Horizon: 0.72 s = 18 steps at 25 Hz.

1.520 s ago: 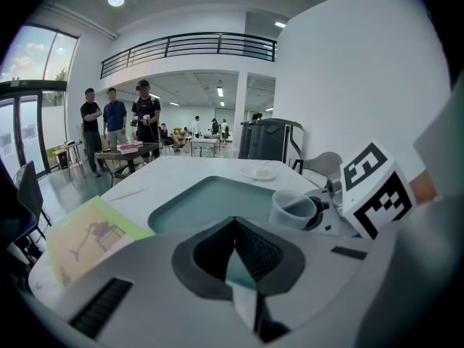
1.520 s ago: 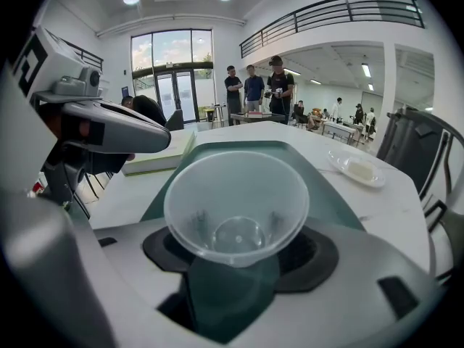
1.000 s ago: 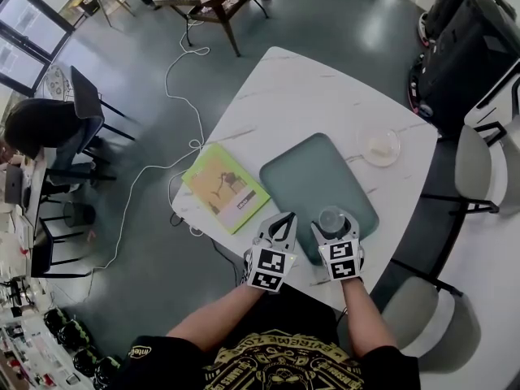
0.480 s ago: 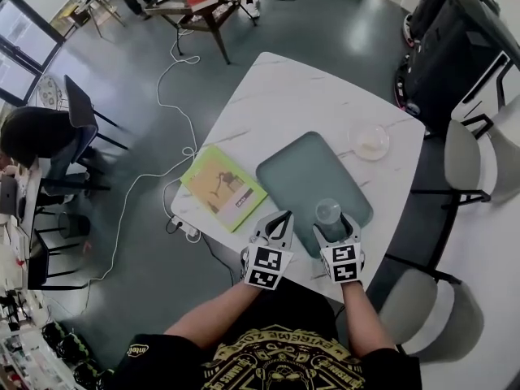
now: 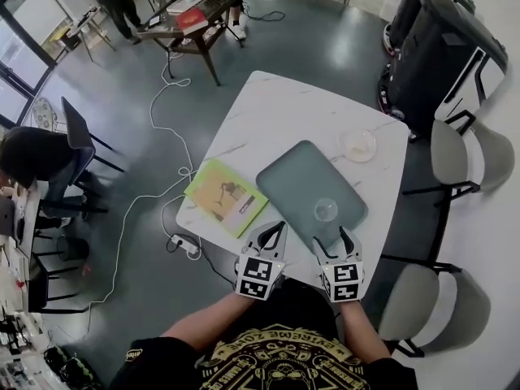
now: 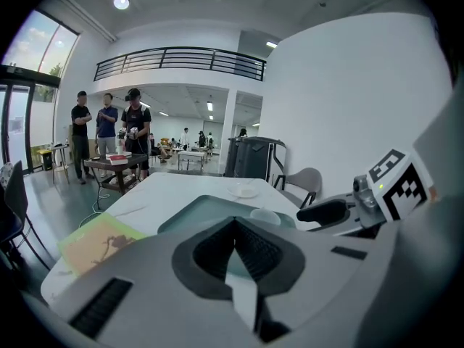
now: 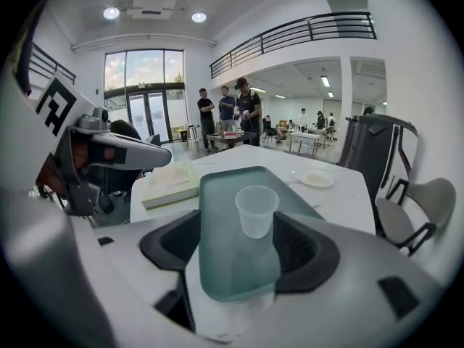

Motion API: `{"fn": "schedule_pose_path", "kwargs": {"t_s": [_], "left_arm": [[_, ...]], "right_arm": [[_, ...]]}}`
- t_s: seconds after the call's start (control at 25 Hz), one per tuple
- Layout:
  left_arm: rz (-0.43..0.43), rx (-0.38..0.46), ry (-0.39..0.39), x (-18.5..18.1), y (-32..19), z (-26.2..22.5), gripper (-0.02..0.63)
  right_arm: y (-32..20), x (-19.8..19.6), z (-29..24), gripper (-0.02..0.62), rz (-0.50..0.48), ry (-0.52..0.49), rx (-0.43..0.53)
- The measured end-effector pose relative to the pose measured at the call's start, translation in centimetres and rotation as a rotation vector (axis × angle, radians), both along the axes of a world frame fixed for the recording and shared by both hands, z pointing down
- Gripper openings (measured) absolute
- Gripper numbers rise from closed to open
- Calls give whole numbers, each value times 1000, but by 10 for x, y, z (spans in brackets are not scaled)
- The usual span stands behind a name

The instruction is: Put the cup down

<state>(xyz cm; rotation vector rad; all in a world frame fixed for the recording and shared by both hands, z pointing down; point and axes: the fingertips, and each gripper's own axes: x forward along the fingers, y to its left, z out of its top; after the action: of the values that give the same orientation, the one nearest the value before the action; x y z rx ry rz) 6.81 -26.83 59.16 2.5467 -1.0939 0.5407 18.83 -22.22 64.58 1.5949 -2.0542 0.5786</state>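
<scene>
We see the clear cup (image 5: 327, 210) standing upright on the green tray (image 5: 299, 181), our right gripper (image 5: 335, 243) open just behind it, our left gripper (image 5: 274, 231) closed beside.

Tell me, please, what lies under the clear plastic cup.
The cup stands upright on the green tray, which lies on the white table. The tray hides the tabletop beneath it.
</scene>
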Motion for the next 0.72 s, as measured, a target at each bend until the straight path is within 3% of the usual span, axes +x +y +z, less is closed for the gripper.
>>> {"fn": "schedule_pose_path", "kwargs": {"t_s": [0.64,0.72], "left_arm": [[82,85,65,-36,31,-55,8],[86,91,67,-43,35,-57,8]], "right_arm": [[23,-59,-77,311,71,7,120],[28,-64,-83,284,85,11,136]]}}
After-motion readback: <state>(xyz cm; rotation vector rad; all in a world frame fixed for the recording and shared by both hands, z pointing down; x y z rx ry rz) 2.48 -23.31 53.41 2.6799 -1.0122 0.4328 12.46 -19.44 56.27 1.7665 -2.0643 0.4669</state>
